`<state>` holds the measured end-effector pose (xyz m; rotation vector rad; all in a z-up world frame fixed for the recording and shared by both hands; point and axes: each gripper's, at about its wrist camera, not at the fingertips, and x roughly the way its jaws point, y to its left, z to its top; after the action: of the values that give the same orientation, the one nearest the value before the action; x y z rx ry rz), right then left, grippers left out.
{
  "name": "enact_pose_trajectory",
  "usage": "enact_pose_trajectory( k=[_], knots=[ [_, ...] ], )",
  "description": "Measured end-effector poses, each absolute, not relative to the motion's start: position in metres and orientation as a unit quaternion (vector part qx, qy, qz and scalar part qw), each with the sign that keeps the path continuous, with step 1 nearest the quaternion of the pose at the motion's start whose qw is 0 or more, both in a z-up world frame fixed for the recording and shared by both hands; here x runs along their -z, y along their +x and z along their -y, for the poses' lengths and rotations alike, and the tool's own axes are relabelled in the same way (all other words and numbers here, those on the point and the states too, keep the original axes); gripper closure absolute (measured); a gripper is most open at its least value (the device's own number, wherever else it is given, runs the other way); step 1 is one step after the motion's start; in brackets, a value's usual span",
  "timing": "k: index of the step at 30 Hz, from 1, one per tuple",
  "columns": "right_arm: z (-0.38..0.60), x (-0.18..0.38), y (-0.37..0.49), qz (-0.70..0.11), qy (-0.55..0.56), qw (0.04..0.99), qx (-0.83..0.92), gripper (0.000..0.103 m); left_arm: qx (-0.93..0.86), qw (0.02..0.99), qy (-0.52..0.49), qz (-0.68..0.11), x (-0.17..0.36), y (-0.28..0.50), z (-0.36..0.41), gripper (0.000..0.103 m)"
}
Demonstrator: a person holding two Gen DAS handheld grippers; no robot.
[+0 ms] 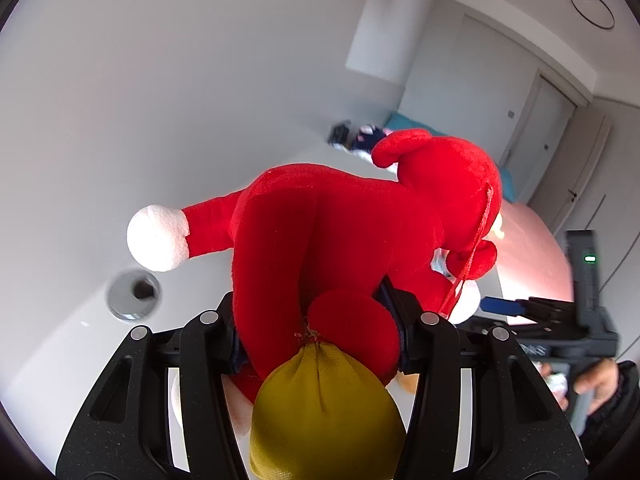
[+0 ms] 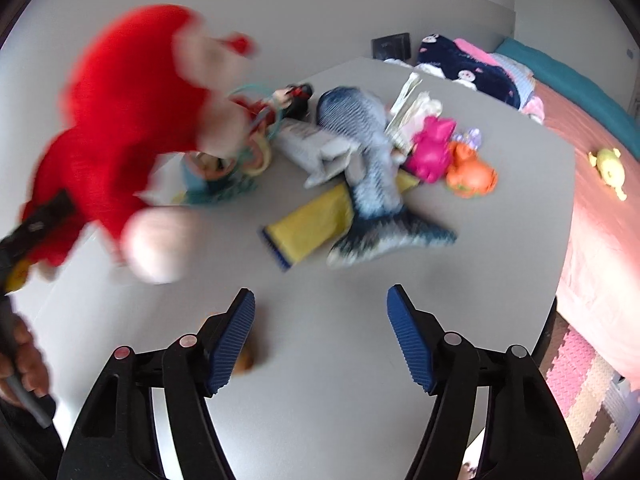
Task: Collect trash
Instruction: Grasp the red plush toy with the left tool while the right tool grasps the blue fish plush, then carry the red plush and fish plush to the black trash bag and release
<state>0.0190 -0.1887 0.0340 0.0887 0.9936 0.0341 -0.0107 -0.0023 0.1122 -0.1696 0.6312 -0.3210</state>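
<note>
Trash here seems to mean the clutter heaped on the grey worktop (image 2: 360, 360), and one piece is already in hand: a red plush toy (image 1: 340, 240) with white paws and a yellow drawstring sack (image 1: 324, 408) at its back. The left gripper (image 1: 320, 344) has its jaws clamped on the toy's lower body, and the toy hangs clear above the worktop, so the step looks like carry-away after a pick. The next move calls for taking it to a bin or bag, though no such container shows in either view.

The right gripper (image 2: 320, 336) hovers over bare worktop with its jaws apart and nothing between them. Ahead of it lies the remaining pile: a striped plush fish (image 2: 372, 168), a yellow packet (image 2: 312, 228) partly under the fish, a pink toy (image 2: 434, 148) and an orange toy (image 2: 472, 174) touching each other, and some papers (image 2: 408, 108) behind. The packet is nearest the right jaws, though still apart from them, and reaching it needs a forward push and lowering.
</note>
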Motion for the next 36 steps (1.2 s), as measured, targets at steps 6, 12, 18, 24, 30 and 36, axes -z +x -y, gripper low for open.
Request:
enact_pose_trajectory(
  k=[6,12,18,24,30,36],
  knots=[
    [0.200,-0.042,0.073,-0.482,0.032,0.876,0.006,0.049,0.132,0.942,-0.093,-0.294,-0.139,-0.012,-0.016,0.052],
    [0.205,-0.025,0.112,-0.522,0.007,0.853,0.022,0.061,0.132,0.942,-0.102,-0.292,-0.144,-0.020,-0.019,0.052],
    [0.210,-0.010,0.123,-0.548,0.022,0.836,0.011,0.084,0.138,0.937,-0.104,-0.302,-0.136,-0.003,-0.020,0.052],
    [0.213,-0.055,0.114,-0.510,0.055,0.858,-0.026,0.090,0.146,0.939,-0.106,-0.293,-0.149,0.006,-0.014,0.052],
    [0.221,-0.119,0.111,-0.453,0.090,0.885,-0.062,0.091,0.147,0.944,-0.108,-0.275,-0.170,0.012,-0.002,0.052],
    [0.235,-0.179,0.104,-0.400,0.100,0.909,-0.062,0.091,0.148,0.950,-0.102,-0.257,-0.193,0.010,0.011,0.052]
  ],
)
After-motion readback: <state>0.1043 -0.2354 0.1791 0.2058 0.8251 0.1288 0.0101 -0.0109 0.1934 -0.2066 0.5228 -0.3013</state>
